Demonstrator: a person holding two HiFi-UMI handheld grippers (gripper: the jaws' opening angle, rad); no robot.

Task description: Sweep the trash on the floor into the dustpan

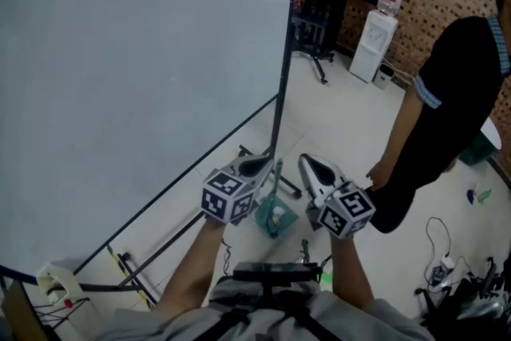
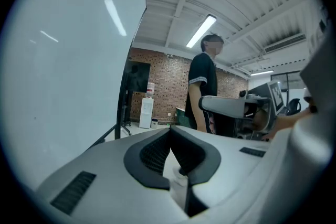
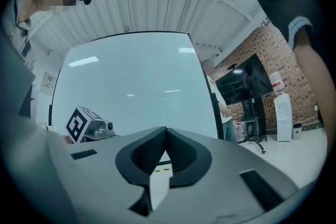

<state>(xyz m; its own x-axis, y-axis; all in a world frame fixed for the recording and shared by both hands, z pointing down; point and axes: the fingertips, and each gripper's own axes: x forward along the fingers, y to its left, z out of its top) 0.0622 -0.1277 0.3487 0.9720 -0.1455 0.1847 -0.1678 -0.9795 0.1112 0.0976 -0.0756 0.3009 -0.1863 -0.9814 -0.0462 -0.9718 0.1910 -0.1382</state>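
A teal dustpan [image 1: 275, 218] stands on the pale floor with a thin handle [image 1: 275, 181] rising from it; something small and white lies in its scoop. My left gripper [image 1: 259, 165] is held up just left of the handle's top, its jaws shut with nothing between them. My right gripper [image 1: 311, 165] hovers to the right of the handle, also shut and empty. In the left gripper view the left gripper [image 2: 170, 128] has its pads together and the right gripper [image 2: 231, 107] shows beyond. The right gripper view has the right gripper [image 3: 166, 128] closed. No broom can be made out.
A big white screen [image 1: 144, 76] on a black stand [image 1: 277, 124] fills the left. A person in black [image 1: 447, 116] stands close on the right. A water dispenser [image 1: 375, 44] is by the brick wall. Cables [image 1: 447, 267] lie at the lower right.
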